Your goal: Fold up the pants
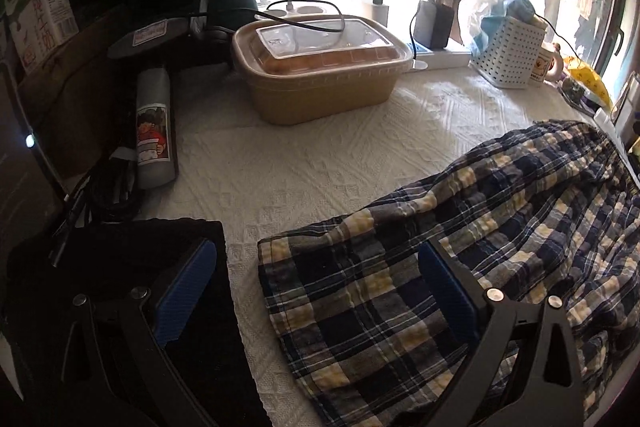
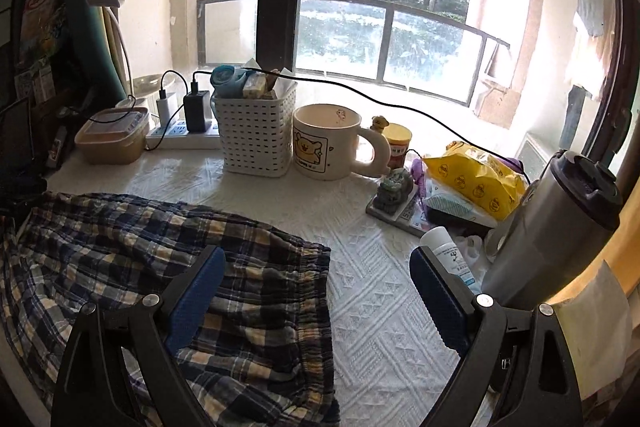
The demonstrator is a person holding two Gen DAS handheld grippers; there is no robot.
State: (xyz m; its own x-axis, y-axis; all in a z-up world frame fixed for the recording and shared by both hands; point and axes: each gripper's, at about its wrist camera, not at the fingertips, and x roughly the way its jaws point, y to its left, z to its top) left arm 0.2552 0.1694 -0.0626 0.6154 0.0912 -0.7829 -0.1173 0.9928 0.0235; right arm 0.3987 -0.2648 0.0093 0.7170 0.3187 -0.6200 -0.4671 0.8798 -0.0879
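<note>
Pants [image 1: 460,259], plaid, lie spread and rumpled on the white tablecloth [image 1: 320,155] in front of me. My left gripper [image 1: 316,291] hangs wide apart over a leg hem, empty. My right gripper [image 2: 318,297] is wide too, above the elastic waistband, holding nothing, with the steel tumbler [image 2: 552,227] just beside its right finger.

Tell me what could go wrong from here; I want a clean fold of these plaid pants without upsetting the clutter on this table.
1. The steel tumbler and small white bottle stand right beside the open right tool; a sideways swing could topple them.
2. The black cloth lies under the open left tool, next to the pants; it could get pinched along with the hem.
3. Dragged fabric could sweep toward the mug.
</note>
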